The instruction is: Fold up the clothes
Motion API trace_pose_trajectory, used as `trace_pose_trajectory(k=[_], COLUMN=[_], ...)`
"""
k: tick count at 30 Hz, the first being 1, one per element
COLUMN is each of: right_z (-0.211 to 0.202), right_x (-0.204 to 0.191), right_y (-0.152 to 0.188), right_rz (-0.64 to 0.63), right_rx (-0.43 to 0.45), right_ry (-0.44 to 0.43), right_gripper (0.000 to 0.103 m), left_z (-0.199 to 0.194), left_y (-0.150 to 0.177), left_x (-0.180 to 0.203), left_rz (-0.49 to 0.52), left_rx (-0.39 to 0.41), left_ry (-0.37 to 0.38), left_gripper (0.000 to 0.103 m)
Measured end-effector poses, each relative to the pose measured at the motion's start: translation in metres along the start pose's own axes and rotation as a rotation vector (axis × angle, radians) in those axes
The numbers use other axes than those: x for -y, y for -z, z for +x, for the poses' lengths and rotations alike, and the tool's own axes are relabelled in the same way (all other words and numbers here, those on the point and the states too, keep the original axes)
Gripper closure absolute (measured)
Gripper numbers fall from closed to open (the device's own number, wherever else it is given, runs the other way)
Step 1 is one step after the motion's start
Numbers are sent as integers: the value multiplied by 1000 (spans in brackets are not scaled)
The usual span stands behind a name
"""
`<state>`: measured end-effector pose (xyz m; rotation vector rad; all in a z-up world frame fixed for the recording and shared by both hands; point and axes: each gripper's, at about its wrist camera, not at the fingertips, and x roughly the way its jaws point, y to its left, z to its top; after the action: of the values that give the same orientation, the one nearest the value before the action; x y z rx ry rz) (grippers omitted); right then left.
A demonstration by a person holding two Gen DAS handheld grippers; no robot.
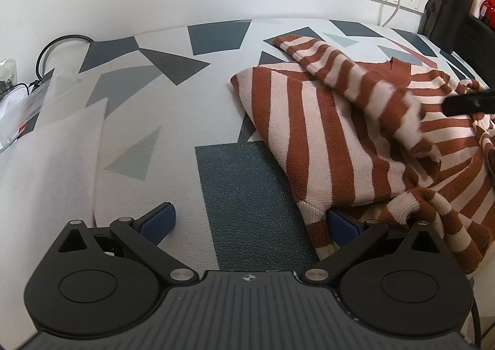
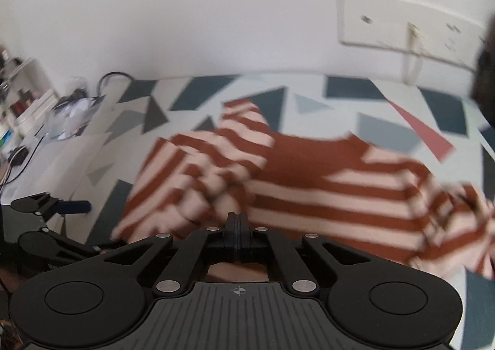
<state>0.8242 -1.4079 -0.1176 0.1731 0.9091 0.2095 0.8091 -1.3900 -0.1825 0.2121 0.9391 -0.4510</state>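
Right gripper (image 2: 237,220): jaws pressed together, fabric bunched just ahead; can't tell if any is pinched. Left gripper (image 1: 249,223): jaws spread, one pad under the sweater (image 1: 355,133) hem. Sweater lies rumpled on the patterned worktop (image 1: 191,121), sleeve across. Lay sleeve flat, smooth wrinkles before folding.

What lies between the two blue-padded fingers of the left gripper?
In the left wrist view, only bare dark teal patterned table cover lies between the open left gripper's fingers; the rust-and-cream striped knitted sweater's hem reaches only the right finger.
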Motion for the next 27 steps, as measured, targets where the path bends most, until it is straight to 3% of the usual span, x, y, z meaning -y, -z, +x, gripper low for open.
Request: trace_pose_trajectory(k=[5,8,10,15,18,20,21,24,27], right_z=[-3,3,12,50,77,91,93,79,48], right_x=[21,14,7,-18,-36,-43,-44,-34,-12], right_y=[4,-13,-28,-55,-62,-59,-57,-51,-41], right_rz=[72,57,40,7,-31,-67,-77,-35,-1], right_rx=[-25,-2,10,-25,-66,-84,-85,-47,23], right_ry=[24,24,18,-21,-21,2,13,-12,17], right_gripper=[102,90,67,64,57,68,98,98,98], left_z=[0,1,2,4,4,4,4,4,3], left_y=[-1,-2,-3,-8,-9,-9,-9,-9,-8], left_x=[0,0,1,1,1,1,1,1,1], left_rz=[-3,-4,-5,-7,-10,-10,-10,-10,-10], left_rx=[-5,-12,-20,-52,-54,-56,-56,-53,-51], left_ry=[-3,-4,-3,-4,-6,-6,-6,-6,-6], left_gripper=[0,0,0,0,0,0,0,0,0])
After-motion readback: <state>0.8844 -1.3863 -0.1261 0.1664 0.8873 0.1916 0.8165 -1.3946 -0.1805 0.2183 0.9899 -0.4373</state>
